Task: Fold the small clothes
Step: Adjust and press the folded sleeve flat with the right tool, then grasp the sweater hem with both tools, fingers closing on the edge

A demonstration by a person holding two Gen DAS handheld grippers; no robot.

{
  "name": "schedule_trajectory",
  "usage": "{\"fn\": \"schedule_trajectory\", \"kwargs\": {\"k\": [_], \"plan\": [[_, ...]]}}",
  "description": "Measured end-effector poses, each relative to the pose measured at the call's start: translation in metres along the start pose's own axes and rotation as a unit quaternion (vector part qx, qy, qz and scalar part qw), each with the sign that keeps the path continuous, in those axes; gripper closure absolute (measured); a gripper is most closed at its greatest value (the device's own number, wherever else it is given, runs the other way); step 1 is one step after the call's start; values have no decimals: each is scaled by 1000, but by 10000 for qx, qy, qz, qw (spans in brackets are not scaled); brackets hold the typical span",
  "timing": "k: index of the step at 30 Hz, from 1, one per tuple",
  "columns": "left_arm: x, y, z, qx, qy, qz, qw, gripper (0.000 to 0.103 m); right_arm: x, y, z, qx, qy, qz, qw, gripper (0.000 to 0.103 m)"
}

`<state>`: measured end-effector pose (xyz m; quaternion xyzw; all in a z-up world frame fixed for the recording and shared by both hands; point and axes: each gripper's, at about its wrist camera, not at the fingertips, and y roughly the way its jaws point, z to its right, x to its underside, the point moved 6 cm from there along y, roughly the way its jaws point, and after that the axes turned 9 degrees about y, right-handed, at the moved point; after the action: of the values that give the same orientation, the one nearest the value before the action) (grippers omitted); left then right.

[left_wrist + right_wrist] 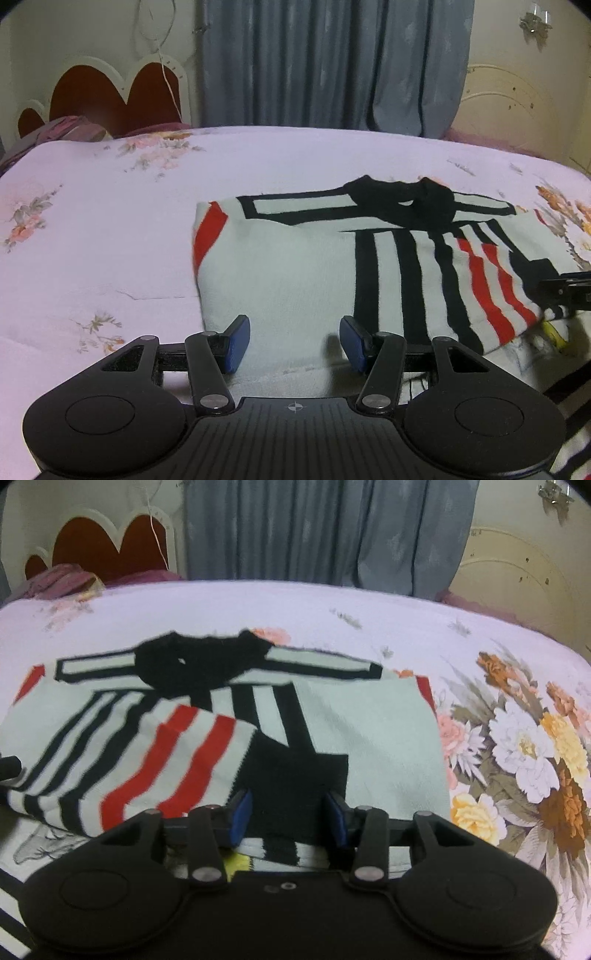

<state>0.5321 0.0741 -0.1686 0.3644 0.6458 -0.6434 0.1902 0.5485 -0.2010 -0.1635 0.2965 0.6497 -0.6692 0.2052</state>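
A small knit sweater [295, 266], white with black and red stripes and a black collar [406, 199], lies on the bed, both sleeves folded over the body. My left gripper [293, 343] is open, its blue pads over the sweater's near hem. My right gripper [290, 818] is open, jaws either side of the black cuff [295, 775] of the striped sleeve [147, 760] laid across the body. The right gripper's tip also shows at the right edge of the left wrist view [569, 291]. The collar also shows in the right wrist view [199, 664].
The bed has a pale sheet [92, 229] with flower prints [524, 753]. A red headboard [110, 96] and purple pillows [66, 129] are at the far left. Grey curtains [332, 62] hang behind. Another striped fabric [11, 923] lies at the near left edge.
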Motion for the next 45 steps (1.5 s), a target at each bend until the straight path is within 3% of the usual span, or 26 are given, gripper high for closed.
{"fn": "schedule_trajectory", "kwargs": {"k": [2, 13, 17, 23, 27, 28, 35, 41, 43, 45], "plan": [[9, 7, 0, 40, 81, -191, 9998, 49, 5, 4, -1, 46, -61, -115, 9999, 61], [12, 6, 0, 62, 157, -174, 9997, 49, 8, 5, -1, 180, -64, -149, 9997, 60], [0, -1, -12, 91, 3, 89, 9999, 49, -2, -7, -2, 157, -29, 94, 9998, 61], [-44, 37, -35, -44, 214, 214, 9995, 49, -38, 11, -10, 7, -18, 272, 9996, 62], [-53, 86, -46, 142, 245, -268, 9992, 49, -44, 47, -15, 110, -83, -88, 9999, 62], [-55, 89, -47, 177, 282, -210, 9992, 45, -40, 53, -16, 155, -109, -175, 9997, 61], [-57, 92, -39, 127, 646, -178, 9977, 45, -30, 40, -16, 168, -77, -19, 9998, 60], [-52, 60, -36, 181, 359, 84, 9992, 45, -27, 24, -14, 173, -212, 79, 9996, 59], [-40, 67, -30, 195, 438, -216, 9986, 45, -25, 19, -11, 174, -176, 75, 9997, 59], [-37, 63, -24, 53, 599, -188, 9980, 45, -17, 25, -8, 267, -237, -192, 9992, 59]]}}
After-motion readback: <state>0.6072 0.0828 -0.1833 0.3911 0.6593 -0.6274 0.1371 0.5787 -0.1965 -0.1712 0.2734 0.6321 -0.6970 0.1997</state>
